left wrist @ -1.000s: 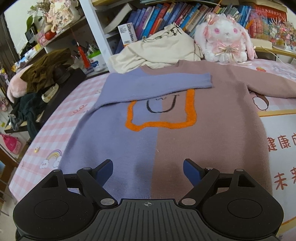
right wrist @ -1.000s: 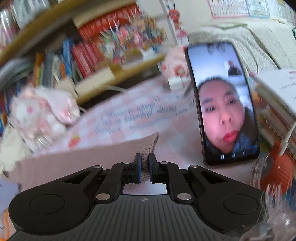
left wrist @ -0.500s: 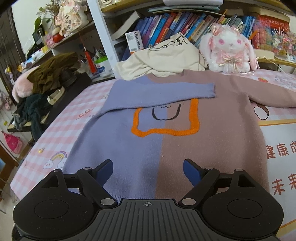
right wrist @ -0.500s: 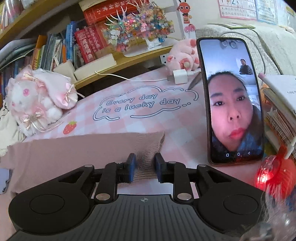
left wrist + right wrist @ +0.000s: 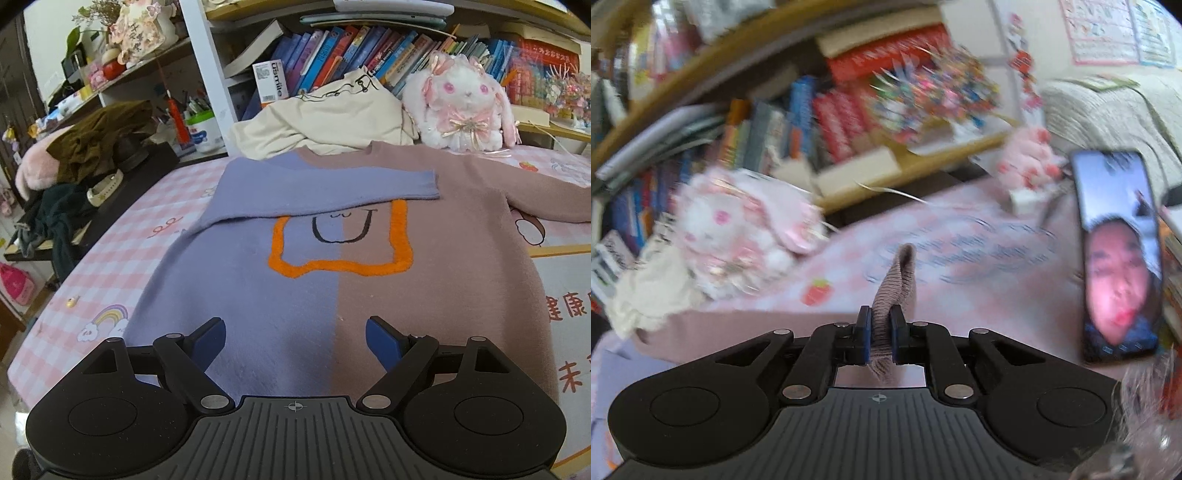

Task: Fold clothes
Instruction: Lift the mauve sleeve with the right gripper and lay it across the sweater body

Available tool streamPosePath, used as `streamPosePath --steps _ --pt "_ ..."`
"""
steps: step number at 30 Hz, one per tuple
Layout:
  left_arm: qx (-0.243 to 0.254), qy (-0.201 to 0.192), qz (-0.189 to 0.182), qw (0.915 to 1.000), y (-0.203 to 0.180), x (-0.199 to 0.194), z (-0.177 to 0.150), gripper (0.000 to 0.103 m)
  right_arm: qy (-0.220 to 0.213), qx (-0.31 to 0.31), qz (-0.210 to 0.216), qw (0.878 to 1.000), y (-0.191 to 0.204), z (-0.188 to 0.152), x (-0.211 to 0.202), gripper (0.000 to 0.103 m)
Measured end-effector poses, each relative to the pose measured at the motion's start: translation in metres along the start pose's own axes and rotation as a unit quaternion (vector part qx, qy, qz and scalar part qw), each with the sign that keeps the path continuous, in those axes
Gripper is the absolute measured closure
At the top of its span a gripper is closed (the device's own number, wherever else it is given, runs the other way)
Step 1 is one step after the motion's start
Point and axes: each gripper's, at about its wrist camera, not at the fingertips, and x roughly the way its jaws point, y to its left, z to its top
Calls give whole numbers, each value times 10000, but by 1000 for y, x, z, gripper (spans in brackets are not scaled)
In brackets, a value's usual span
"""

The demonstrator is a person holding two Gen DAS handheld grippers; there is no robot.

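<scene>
The sweater (image 5: 332, 266) lies flat on my pink checked bedspread (image 5: 110, 280), purple sleeve (image 5: 325, 192) folded across its chest. My right gripper (image 5: 880, 332) pinches the mauve cuff (image 5: 894, 284), lifted upright. My left gripper (image 5: 295, 338) hovers wide apart, holding nothing, above the hem. Behind: cream garment (image 5: 332, 114), plush rabbit (image 5: 465, 103), propped phone (image 5: 1119, 254).

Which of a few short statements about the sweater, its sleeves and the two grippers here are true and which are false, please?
1. The purple sleeve lies folded across the sweater chest. True.
2. The left gripper clamps the hem. False: it is open above the sweater, holding nothing.
3. The right gripper is shut on the brown sleeve cuff. True.
4. The plush bunny sits on the sweater. False: it sits beyond the collar, by the books.
</scene>
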Motion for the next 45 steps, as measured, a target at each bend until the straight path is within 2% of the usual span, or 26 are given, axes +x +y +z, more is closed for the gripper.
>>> streamPosePath --steps 5,9,11,14,19,26,33,42,45 --pt "86 -146 -180 9997 23 6 4 18 -157 -199 326 9991 57 14 -7 93" --pt "-29 -275 -310 9991 52 6 10 17 -183 -428 610 9971 114 17 -8 93" --pt "-99 -289 -372 9988 68 8 11 12 -214 -576 777 9951 146 17 -9 93" --pt "-113 -371 -492 9980 88 9 10 12 -248 -773 1034 9913 192 14 -10 93" --pt "216 -630 -578 9961 114 7 6 12 -230 -1133 1353 9840 266 3 11 93" --pt "700 -837 -614 9921 143 2 -3 10 -96 -1369 1558 9782 335 -22 30 93" --pt "969 -800 -536 9906 165 2 -15 10 144 -1504 1674 9742 381 -54 44 93" --pt "905 -641 -356 9932 187 3 -23 10 576 -1576 1652 9719 404 -88 69 93" --pt "917 -631 -356 9931 187 4 -22 10 777 -1486 1821 9689 402 -92 73 85"
